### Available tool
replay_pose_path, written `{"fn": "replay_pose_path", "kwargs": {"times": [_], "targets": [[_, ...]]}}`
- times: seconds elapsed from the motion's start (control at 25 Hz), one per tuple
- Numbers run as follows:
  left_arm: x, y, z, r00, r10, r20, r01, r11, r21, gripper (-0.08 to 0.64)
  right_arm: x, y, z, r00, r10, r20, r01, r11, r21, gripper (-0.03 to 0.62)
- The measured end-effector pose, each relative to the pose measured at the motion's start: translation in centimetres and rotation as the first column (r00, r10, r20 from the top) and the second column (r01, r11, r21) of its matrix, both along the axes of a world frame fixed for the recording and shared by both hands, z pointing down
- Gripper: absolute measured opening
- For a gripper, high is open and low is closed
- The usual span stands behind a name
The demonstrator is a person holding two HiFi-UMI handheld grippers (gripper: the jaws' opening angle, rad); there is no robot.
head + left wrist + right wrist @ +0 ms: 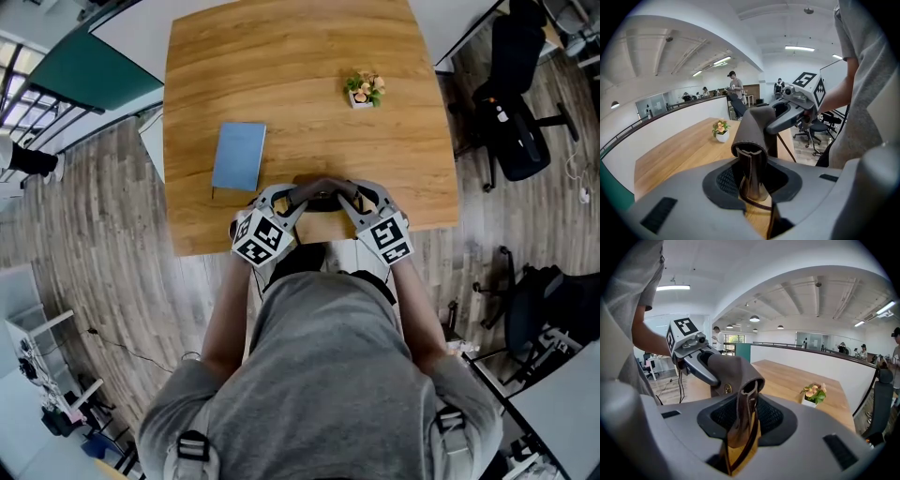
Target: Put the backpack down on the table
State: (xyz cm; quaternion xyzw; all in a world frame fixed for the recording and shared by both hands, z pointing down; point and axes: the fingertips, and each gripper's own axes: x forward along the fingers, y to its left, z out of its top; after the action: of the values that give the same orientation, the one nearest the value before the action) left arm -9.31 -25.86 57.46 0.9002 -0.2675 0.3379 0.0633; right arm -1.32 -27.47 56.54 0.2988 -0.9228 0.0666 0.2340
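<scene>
Backpack (323,201) sits at the near edge of the desk (309,56), close against our body, which hides most of it from the head view. We cannot tell whether it rests on the wood or hangs just off it. We hold it by its brown handle (752,129), which arches between our two tools. Our left hand-held gripper (752,183) pinches one end of the handle, the strap standing upright between its jaws. Our right hand-held gripper (740,427) pinches the other end in the same way. The two face each other, tips close together above the desk edge. Farther out on the desk lie a blue notebook (238,156) to our left and a small potted plant (364,89) to our right, both well apart from the backpack.
</scene>
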Motion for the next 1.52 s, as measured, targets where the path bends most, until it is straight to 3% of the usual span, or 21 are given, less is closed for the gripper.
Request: {"fn": "replay_pose_path", "kwargs": {"times": [0.76,1.08,1.52], "targets": [[-1.0,-5.0,4.6,0.997,0.065,0.038,-0.062,0.995,-0.073,0.117,-1.0,-5.1,4.3,0.996,0.015,-0.083,-0.019,0.999,-0.043,0.121],[-1.0,-5.3,6.6,0.991,0.108,0.077,-0.102,0.991,-0.086,0.120,-0.9,-5.4,6.2,0.992,0.025,-0.121,-0.033,0.998,-0.057,0.123],[-0.4,-5.6,6.8,0.990,0.124,0.066,-0.120,0.991,-0.066,0.135,-0.1,-5.9,6.9,0.988,0.074,-0.134,-0.083,0.994,-0.065,0.149]]}}
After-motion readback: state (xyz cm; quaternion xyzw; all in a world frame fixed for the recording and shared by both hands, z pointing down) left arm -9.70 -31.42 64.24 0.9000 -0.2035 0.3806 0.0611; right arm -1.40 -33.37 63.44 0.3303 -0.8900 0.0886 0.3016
